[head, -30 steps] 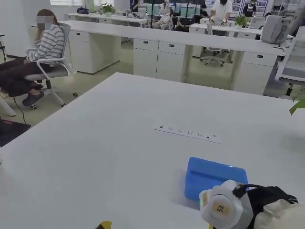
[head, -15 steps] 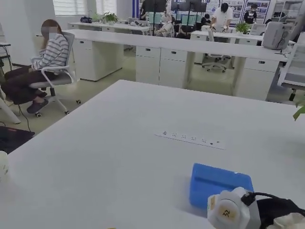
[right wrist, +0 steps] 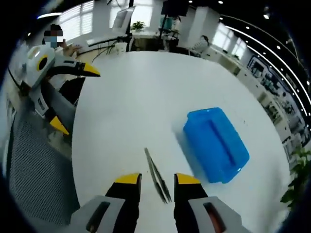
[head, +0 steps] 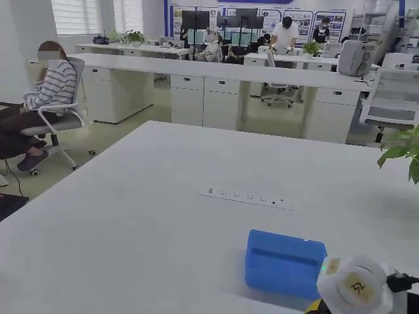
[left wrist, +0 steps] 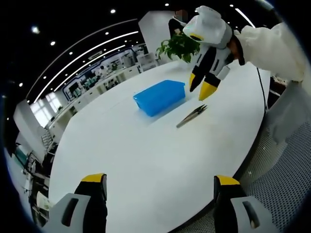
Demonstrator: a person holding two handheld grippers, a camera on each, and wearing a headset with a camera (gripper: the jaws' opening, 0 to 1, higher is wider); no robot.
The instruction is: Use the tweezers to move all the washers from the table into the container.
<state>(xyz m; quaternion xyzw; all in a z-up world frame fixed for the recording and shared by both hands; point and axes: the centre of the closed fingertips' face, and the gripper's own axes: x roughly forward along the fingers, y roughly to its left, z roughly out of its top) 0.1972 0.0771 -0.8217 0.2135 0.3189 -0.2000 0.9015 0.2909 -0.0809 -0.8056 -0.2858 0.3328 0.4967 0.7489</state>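
Right tool [right wrist: 158, 178] shifted right of container [right wrist: 216, 143], narrowly open above tweezers [right wrist: 153, 167]; left tool [left wrist: 159, 179] wide open, empty.

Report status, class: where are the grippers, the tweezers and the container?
Left gripper open, empty. Right gripper open, poised over the tweezers, not gripping. Tweezers flat on the table beside the blue container. Path clear.

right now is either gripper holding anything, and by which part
Nothing is held. The tweezers lie flat on the table; the right gripper hovers over them with jaws apart, and the left gripper is open with nothing between its jaws.
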